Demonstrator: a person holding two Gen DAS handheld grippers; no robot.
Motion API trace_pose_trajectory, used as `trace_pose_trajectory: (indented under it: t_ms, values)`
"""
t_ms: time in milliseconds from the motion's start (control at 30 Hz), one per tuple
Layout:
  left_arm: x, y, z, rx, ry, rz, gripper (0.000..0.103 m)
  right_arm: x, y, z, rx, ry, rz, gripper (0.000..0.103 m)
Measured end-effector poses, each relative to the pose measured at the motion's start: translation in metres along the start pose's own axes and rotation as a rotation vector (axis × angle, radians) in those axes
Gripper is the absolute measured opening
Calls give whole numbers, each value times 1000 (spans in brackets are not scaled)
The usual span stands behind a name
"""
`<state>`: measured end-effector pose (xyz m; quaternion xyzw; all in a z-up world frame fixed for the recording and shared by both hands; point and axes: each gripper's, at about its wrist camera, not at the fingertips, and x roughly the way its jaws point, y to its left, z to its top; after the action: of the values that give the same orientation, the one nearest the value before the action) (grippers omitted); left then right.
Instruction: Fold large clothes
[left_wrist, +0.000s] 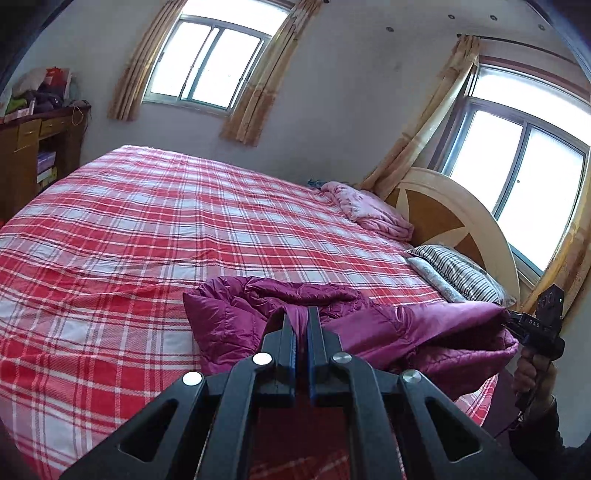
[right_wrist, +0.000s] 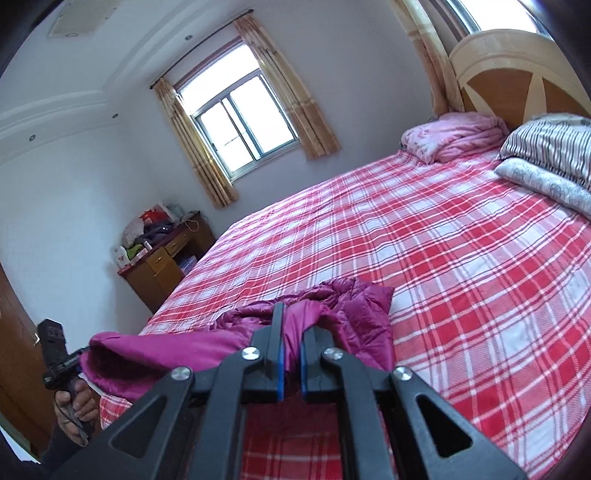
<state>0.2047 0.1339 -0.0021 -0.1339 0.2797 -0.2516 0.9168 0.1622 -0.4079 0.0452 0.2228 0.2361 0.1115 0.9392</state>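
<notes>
A magenta padded jacket (left_wrist: 258, 317) hangs stretched between my two grippers above the near edge of the bed; its far part lies crumpled on the bedspread. My left gripper (left_wrist: 301, 314) is shut on a fold of the jacket's edge. My right gripper (right_wrist: 291, 314) is shut on another fold of the jacket (right_wrist: 354, 314). The right gripper shows at the right edge of the left wrist view (left_wrist: 511, 318), at the jacket's other end. The left gripper's handle appears at the left of the right wrist view, its fingers hidden by the jacket.
A red-and-white plaid bedspread (left_wrist: 147, 229) covers the large bed. A pink blanket (left_wrist: 369, 210) and striped pillows (left_wrist: 458, 273) lie by the headboard (left_wrist: 454, 210). A wooden desk (right_wrist: 166, 262) with clutter stands at the bed's far corner, under a curtained window (right_wrist: 243, 110).
</notes>
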Motion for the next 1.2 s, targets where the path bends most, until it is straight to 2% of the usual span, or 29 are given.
trace_pose_trajectory:
  t_ms: [167,367,500,667,733,800,867,933,967,1000,1067,1167,1200]
  values:
    - [59,25,8,-5,59,70,4,62,-9,18,-18,60,-51,8]
    - [116,54,7,-22,137,137,7,137,-46,20,37,147,-113,8]
    - [137,66,18,-42,163,136,8,168,-62,19,55,176,-151,8]
    - [146,86,29,-124,138,102,12,200,-74,19,64,219,-192,8]
    - [149,90,27,-143,137,126,13,210,-77,17,60,234,-203,8]
    - [144,93,25,-133,111,215,20,218,-78,15,51,244,-221,8]
    - [130,90,26,-93,46,314,28,223,-79,14,45,250,-234,8]
    - [114,82,27,-76,-43,358,53,229,-81,13,43,261,-239,8]
    - [109,72,27,-53,-80,359,76,232,-82,14,49,260,-238,8]
    - [106,60,28,-23,-103,375,86,235,-83,14,51,260,-235,10]
    - [108,21,29,94,-143,392,87,239,-78,17,28,255,-252,15]
    - [131,-20,24,227,-124,409,88,237,-65,21,-5,211,-292,21]
    - [140,-27,21,254,-112,409,88,235,-60,22,-15,193,-302,28]
